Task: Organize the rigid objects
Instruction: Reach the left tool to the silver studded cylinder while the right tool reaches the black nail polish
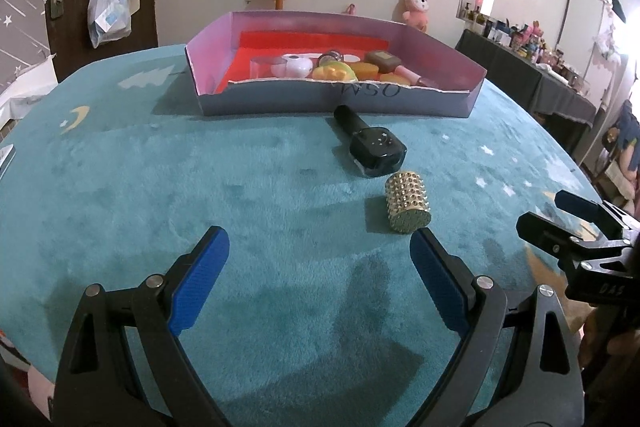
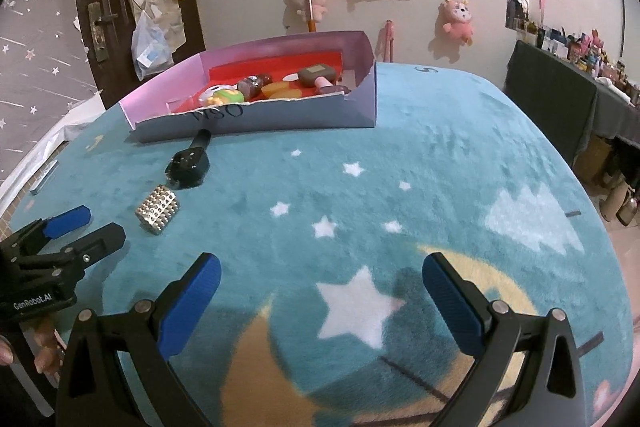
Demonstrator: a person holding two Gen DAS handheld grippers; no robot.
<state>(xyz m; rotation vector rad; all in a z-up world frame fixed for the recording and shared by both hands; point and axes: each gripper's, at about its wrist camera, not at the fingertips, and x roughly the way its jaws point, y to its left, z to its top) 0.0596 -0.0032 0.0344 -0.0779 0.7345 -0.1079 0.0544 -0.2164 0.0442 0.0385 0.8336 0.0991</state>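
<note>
studded cylinder [image 1: 408, 205] near box [image 1: 280, 99], mid-blanket

Centre frame: black nail-polish bottle [image 1: 370, 143] lying on its side; gold studded cylinder [image 1: 407, 206] lying just below; open box [image 1: 332, 98] above, holding small items.

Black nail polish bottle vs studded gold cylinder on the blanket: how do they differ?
The black nail polish bottle is glossy, smooth and dark; the studded gold cylinder is metallic and covered in small studs. The bottle has a squarish body with a long cap pointing at the box; the cylinder is short and round. Both lie on their sides outside the box.
</note>
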